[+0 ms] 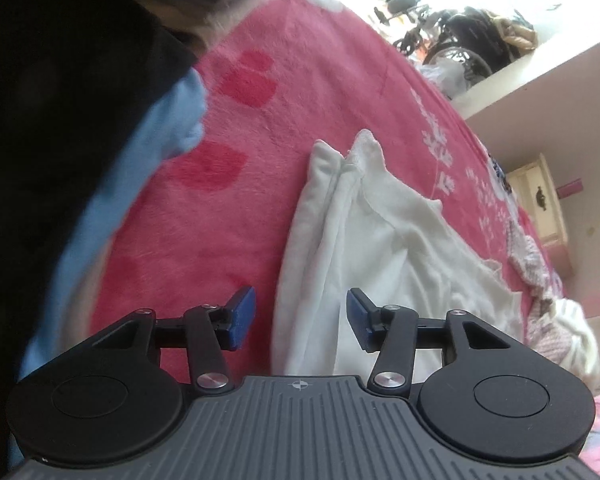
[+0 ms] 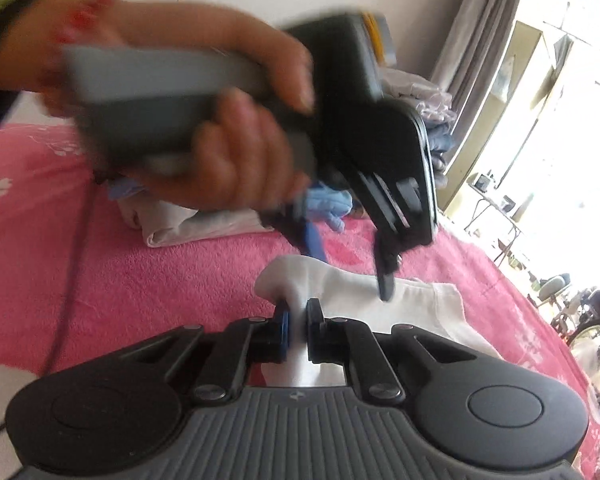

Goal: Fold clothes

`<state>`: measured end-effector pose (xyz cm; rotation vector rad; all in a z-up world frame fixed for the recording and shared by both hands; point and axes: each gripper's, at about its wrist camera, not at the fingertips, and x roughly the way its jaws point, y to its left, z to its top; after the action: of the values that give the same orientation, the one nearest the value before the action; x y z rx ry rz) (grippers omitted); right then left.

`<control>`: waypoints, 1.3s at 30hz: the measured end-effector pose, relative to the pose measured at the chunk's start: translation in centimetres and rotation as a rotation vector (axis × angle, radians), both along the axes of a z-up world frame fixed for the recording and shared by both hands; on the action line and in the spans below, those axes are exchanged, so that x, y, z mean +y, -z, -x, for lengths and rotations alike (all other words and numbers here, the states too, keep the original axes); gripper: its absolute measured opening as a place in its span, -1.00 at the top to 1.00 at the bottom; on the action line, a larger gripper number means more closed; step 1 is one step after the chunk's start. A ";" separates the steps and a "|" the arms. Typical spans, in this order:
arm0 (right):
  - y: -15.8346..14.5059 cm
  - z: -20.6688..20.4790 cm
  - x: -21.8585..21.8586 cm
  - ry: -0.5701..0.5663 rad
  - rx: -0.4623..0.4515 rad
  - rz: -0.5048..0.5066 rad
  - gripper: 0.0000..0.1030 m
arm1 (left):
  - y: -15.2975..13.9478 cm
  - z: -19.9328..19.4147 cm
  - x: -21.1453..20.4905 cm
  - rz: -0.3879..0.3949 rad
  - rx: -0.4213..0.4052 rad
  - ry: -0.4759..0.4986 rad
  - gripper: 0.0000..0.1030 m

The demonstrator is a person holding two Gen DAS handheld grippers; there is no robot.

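Your right gripper (image 2: 296,322) has its jaws pinched on a raised fold of the white garment (image 2: 364,292); the cloth passes between the blue pads and bunches up in a hump just beyond them. The rest of the garment lies flat on the pink blanket (image 2: 172,272) of the bed, stretching away to the right in the right wrist view.

Your left gripper (image 1: 300,312) has its jaws spread, nothing between the pads. In the left wrist view it hangs over the near edge of the white garment (image 1: 380,240): the right pad sits over the cloth, the left pad over bare pink blanket (image 1: 300,80). Whether either pad touches the cloth, you cannot tell. The garment lies creased lengthwise, with a narrow end pointing away from the camera.

In the right wrist view your left hand (image 2: 228,156) grips the handle of the left gripper (image 2: 352,268), blurred, tilted downward with its fingertips just above the white cloth. Behind it, a folded pale cloth (image 2: 188,228) and some blue cloth (image 2: 328,204) lie on the blanket.

In the left wrist view a blue cloth (image 1: 140,152) and a dark mass fill the left edge. A crumpled pale patterned cloth (image 1: 540,280) lies at the right, beyond the white garment. A small cream cabinet (image 1: 540,204) stands beside the bed.
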<state>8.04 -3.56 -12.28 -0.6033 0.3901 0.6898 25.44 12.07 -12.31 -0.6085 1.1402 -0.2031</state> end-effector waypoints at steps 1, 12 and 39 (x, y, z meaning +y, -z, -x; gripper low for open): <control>0.0 0.0 -0.1 -0.002 -0.003 -0.003 0.83 | 0.2 -0.7 -0.1 -0.002 0.010 0.000 0.03; -0.6 0.1 -0.7 -0.009 -0.005 -0.041 0.83 | 3.0 -7.3 -0.9 0.101 0.080 0.039 0.04; -6.4 2.9 -11.6 0.234 -0.050 -0.350 0.92 | -7.7 -10.1 -13.8 -0.212 -0.051 0.112 0.83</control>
<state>5.15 -15.12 -5.83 -0.2372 0.2785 0.5011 35.58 -1.73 -4.62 -0.3502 1.1298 -0.1891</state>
